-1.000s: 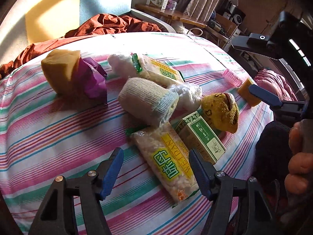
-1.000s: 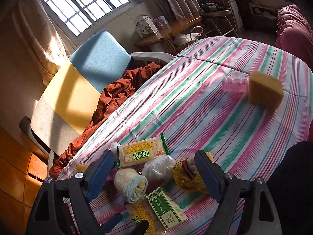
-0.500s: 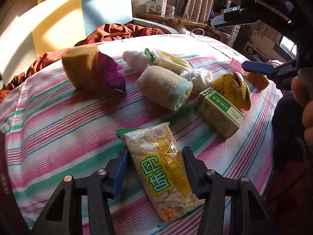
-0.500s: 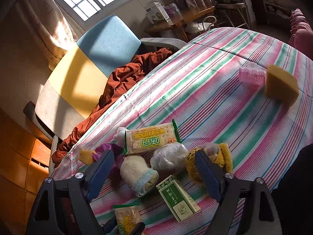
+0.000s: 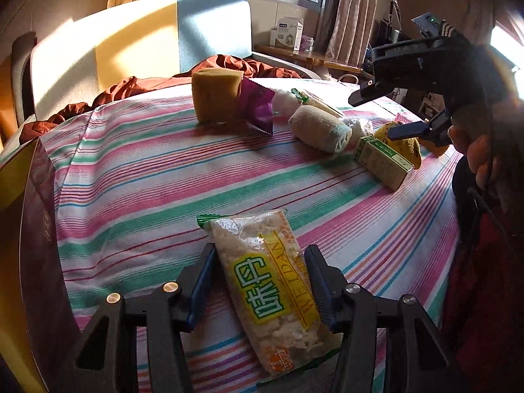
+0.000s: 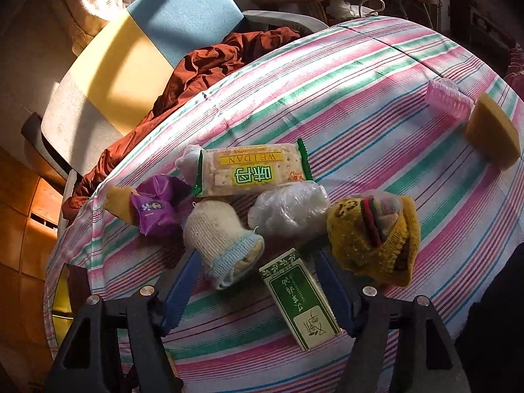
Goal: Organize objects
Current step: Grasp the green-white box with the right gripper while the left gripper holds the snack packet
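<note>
On the pink-and-green striped tablecloth [image 5: 170, 170], the left gripper [image 5: 258, 281] has just been closing and now clamps a clear yellow-labelled cracker packet [image 5: 271, 281]. Farther across that cloth, the right gripper [image 6: 258, 288] has been narrowing, fingers apart around a green-and-white cardboard box [image 6: 299, 298], beside a rolled white sock [image 6: 222, 242].

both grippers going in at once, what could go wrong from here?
1. Left gripper jaws pinch the crumbly cracker packet; squeezing may crush it.
2. Right gripper jaws, just closing, straddle the green box and the rolled white sock; it may catch both.
3. The box lies skewed and could twist out.
</note>
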